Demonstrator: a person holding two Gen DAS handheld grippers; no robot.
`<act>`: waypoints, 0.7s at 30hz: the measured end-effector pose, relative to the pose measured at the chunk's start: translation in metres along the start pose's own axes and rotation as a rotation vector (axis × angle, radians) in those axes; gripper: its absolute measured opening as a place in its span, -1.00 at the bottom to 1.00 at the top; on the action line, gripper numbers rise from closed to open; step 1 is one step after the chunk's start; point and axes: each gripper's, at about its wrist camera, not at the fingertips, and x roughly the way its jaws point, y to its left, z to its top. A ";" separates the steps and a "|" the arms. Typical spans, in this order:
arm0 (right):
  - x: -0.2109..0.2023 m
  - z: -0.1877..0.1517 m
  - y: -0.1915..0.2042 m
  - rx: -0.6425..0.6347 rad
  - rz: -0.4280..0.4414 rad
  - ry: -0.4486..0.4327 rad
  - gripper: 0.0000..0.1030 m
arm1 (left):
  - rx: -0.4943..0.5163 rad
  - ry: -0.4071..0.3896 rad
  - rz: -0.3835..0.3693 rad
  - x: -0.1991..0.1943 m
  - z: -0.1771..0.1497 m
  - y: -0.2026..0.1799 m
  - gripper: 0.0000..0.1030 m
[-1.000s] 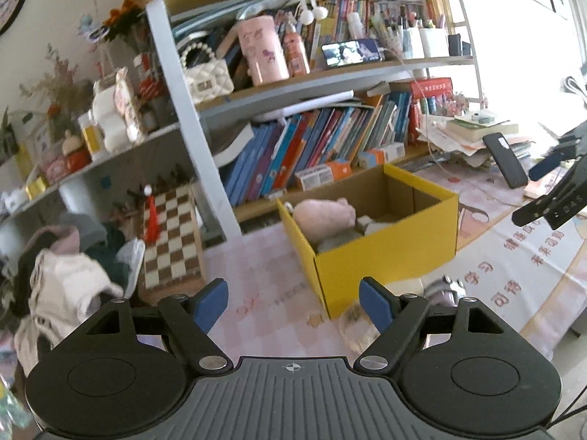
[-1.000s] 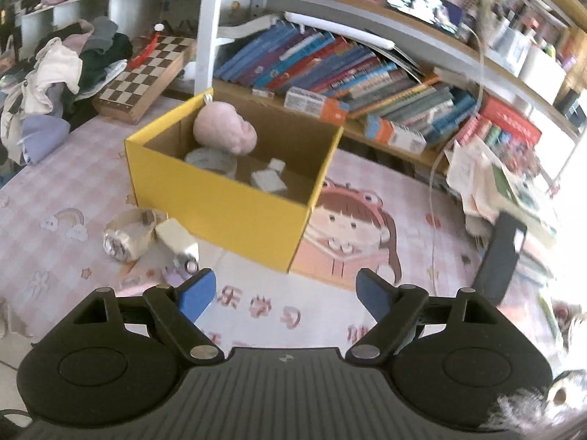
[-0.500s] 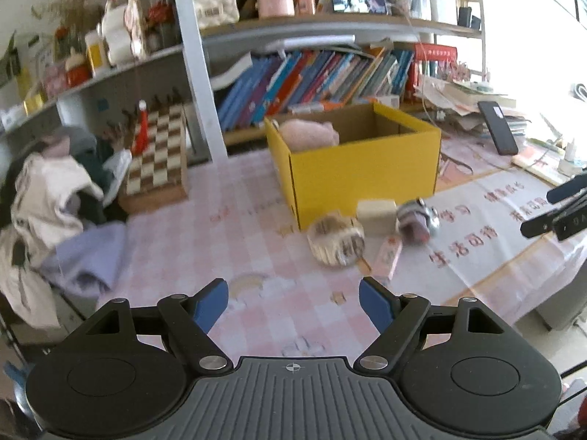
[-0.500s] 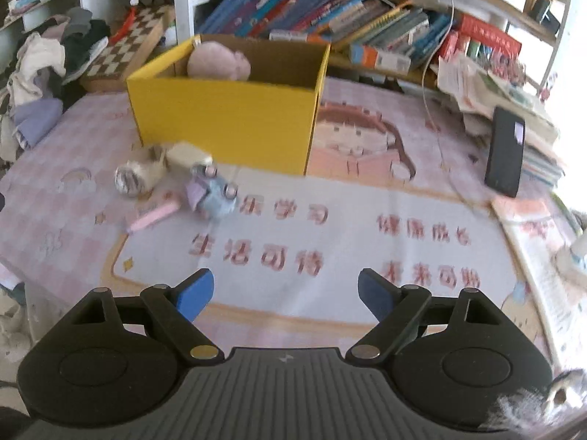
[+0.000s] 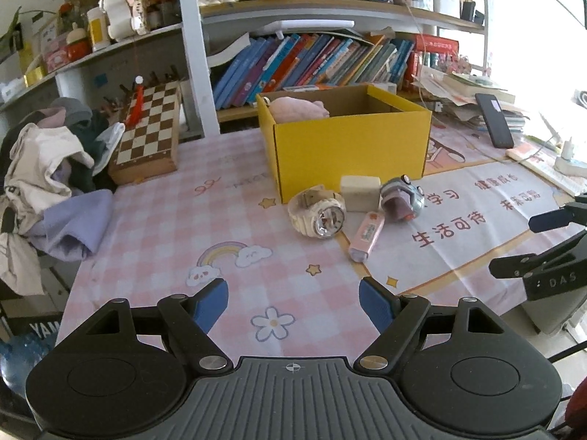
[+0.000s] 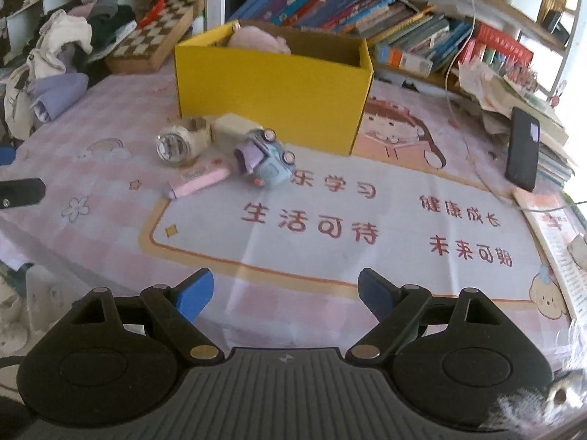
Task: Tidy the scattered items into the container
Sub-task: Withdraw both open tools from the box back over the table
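left wrist: left gripper (image 5: 293, 304) fingers wide, empty, above desk (image 5: 165, 227); watch (image 5: 317, 212), eraser (image 5: 359, 192), pink marker (image 5: 367, 236), toy car (image 5: 401, 198) lie just before yellow box (image 5: 348, 146) | right wrist: right gripper (image 6: 285, 293) fingers wide, empty; toy car (image 6: 266, 161) nearest | step: approach before next pick; next: descend, straddle one item.

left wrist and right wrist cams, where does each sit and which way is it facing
Left wrist: on the left tool, jaws open, facing the yellow box, watch and toy car; the right tool's fingers show at the right edge.
Right wrist: on the right tool, jaws open, facing the same box from further right; the left tool's fingers show at the left edge.
Shared: box, watch, toy car, pink tube.
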 end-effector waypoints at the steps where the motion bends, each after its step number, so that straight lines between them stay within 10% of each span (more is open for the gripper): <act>1: 0.000 -0.001 0.002 0.007 0.007 -0.004 0.66 | -0.002 0.002 -0.002 0.000 -0.001 -0.002 0.57; 21: 0.004 -0.009 0.022 -0.071 0.054 0.015 0.66 | 0.053 0.013 -0.081 0.014 -0.003 -0.029 0.57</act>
